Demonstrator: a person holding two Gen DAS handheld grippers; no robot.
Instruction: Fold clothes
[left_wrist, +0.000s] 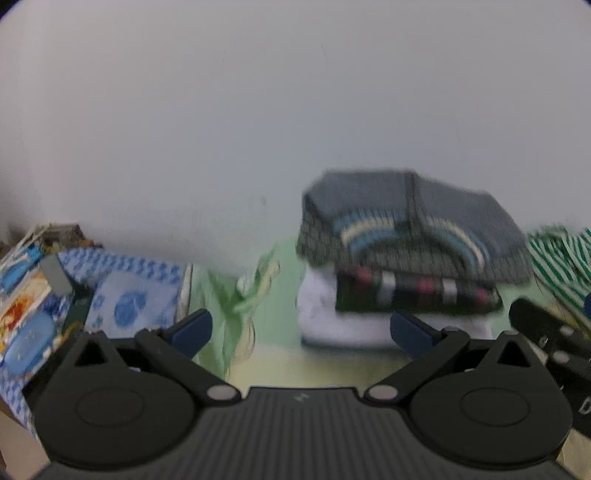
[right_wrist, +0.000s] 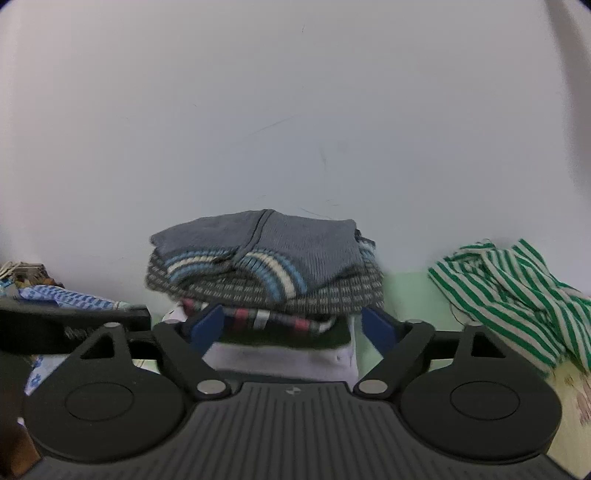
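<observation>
Closest to my lenses, both tongs are sitting spread with nothing between their blue pads. I am viewing the left tongs (left_wrist: 301, 330) hanging in front of the folded stack (left_wrist: 402, 258), slightly to its left, while the right tongs (right_wrist: 293, 328) are lining up almost squarely on the same stack (right_wrist: 266, 280), just short of it.

The stack is resting on a pale green surface (right_wrist: 402, 291) against a plain white wall (right_wrist: 295, 110) (bed or table, I cannot tell which). From the top down it is showing:
- a grey knitted sweater (right_wrist: 295, 247) with blue and cream stripes;
- a dark garment (right_wrist: 269, 321) with red and white stripes;
- a white garment (right_wrist: 280, 358) at the bottom.

To the right, well apart from the stack, a green-and-white striped shirt (right_wrist: 517, 295) is lying crumpled and unfolded. To the left, a blue-patterned cloth (left_wrist: 125, 291) is lying beside some blurred clutter. The left view is showing motion blur.
</observation>
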